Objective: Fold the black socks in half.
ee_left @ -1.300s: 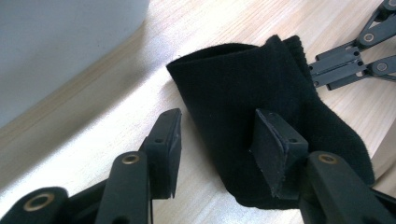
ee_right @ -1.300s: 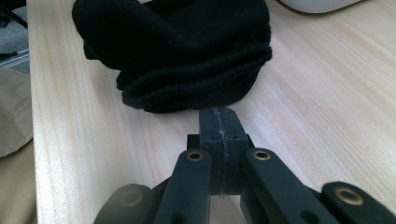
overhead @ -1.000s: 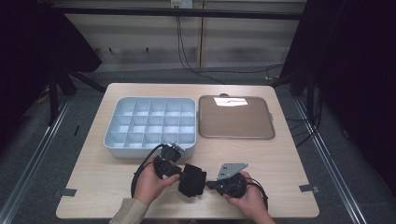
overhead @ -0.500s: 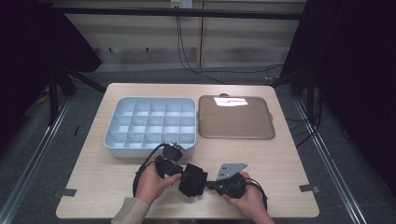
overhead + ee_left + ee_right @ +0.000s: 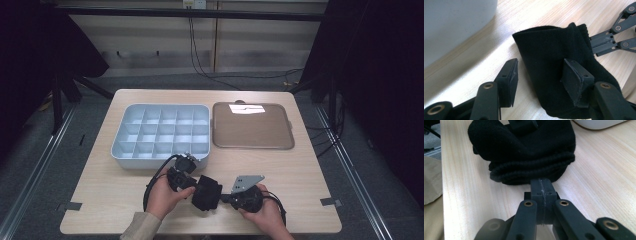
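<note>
- Sock [image 5: 207, 192] — black, bunched on the wooden table [image 5: 310, 170] near its front edge, between both grippers.
- Left gripper [image 5: 541, 82]: jaws spread, just been opening, one pad against the sock.
- Right gripper [image 5: 541, 185]: jaws pressed together, tip at the sock's cuff.
- Behind — grey divided bin [image 5: 160, 134], brown tray [image 5: 252, 125]; dark floor around.

No text, label, brand, number or sign can be read anywhere in these views. The grey compartment box [image 5: 161, 134] and the brown tray [image 5: 252, 126] beside it carry plain surfaces. The black sock [image 5: 556, 72] near that box bears no legible marking either.
</note>
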Motion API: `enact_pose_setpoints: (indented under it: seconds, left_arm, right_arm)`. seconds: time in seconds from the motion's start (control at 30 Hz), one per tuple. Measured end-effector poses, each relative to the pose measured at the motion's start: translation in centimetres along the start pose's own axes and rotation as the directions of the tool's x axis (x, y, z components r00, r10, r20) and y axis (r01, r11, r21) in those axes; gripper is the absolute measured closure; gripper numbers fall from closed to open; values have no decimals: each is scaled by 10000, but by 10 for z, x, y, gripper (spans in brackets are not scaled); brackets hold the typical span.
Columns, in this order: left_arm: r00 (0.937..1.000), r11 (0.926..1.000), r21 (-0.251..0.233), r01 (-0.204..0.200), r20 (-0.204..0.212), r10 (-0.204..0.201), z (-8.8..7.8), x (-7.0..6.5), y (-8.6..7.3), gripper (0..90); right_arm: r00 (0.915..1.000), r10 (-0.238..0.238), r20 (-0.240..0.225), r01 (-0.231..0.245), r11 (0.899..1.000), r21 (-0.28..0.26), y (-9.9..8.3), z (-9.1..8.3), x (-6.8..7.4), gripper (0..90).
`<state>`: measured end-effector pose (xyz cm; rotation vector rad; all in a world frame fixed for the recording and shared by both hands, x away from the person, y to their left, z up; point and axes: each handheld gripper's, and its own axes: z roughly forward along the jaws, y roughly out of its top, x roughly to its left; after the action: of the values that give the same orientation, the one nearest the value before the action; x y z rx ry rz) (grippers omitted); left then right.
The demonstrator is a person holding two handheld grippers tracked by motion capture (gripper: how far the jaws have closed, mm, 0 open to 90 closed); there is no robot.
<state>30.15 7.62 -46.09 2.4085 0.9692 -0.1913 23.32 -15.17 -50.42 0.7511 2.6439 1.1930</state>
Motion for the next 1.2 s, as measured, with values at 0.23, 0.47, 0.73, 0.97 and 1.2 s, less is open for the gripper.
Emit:
enact_pose_setpoints:
  seconds: [0.23,0.47,0.73,0.97,1.2]
  left_arm:
    - [10000,10000,-47,-15,-24,15,2,0,-1,449]
    - [10000,10000,-68,-52,-70,52,4,-1,-1,442]
    - [9999,9999,8,-109,-98,109,6,-3,0,441]
    - [9998,9999,-6,-152,-132,151,7,-3,1,438]
    - [9997,9998,13,-183,-150,184,8,-4,2,434]
  right_arm:
    - [10000,4,27,-4,10000,-9,0,0,0,900]
    - [10000,-1,19,1,10000,-13,0,0,0,900]
    - [10000,9,43,-9,10000,-16,0,0,1,900]
    - [10000,-3,47,3,10000,3,0,0,1,900]
    - [10000,-16,45,16,10000,-17,0,0,1,900]
